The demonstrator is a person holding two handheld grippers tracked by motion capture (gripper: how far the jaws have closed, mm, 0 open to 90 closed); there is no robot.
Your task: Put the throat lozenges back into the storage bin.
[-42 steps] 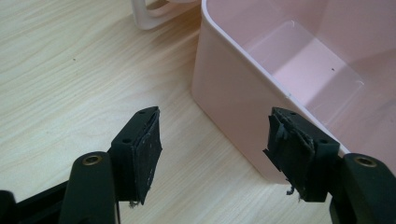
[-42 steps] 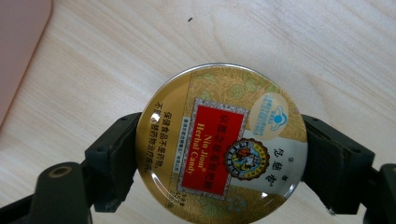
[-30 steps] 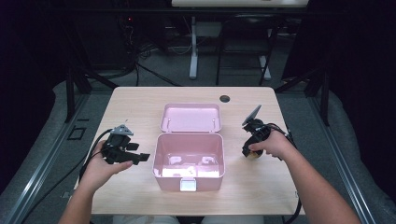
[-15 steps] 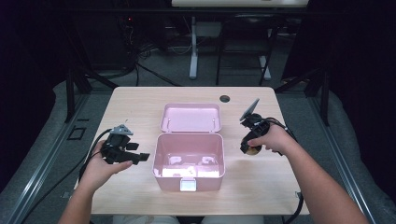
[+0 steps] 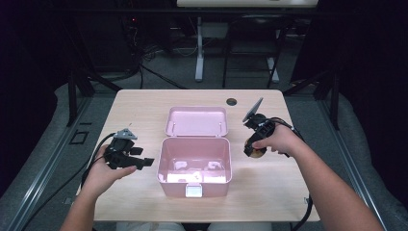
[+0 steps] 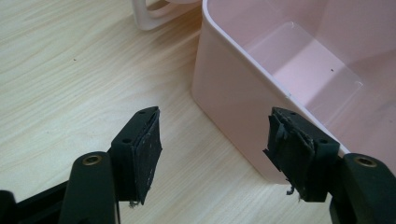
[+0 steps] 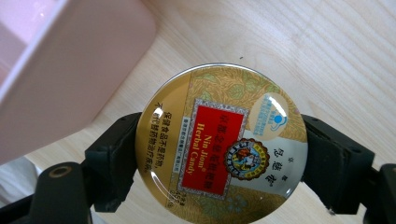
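An open pink box point(image 5: 168, 185) stands mid-table with its lid point(image 5: 196, 121) folded back flat behind it. My right gripper point(image 5: 251, 150), just right of the box, is shut on a round gold candy tin point(image 5: 257, 153). In the right gripper view the tin point(image 7: 222, 140) sits face-up between the pads point(image 7: 112, 158), close above the wood, with the box's corner point(image 7: 70, 60) at the upper left. My left gripper point(image 5: 142, 157) rests left of the box, open and holding nothing. In the left gripper view the left gripper point(image 6: 215, 144) points at the box's near wall point(image 6: 233, 93).
A clear tray insert point(image 6: 303, 60) lies in the box's bottom. A round cable hole point(image 5: 232, 101) sits near the table's far edge. Bare wood point(image 5: 134, 110) lies on both sides of the box. Dark floor, stands and cables surround the table.
The right gripper, with the tin in it, has tipped up and drifted slightly left toward the box. The left gripper has stayed where it was.
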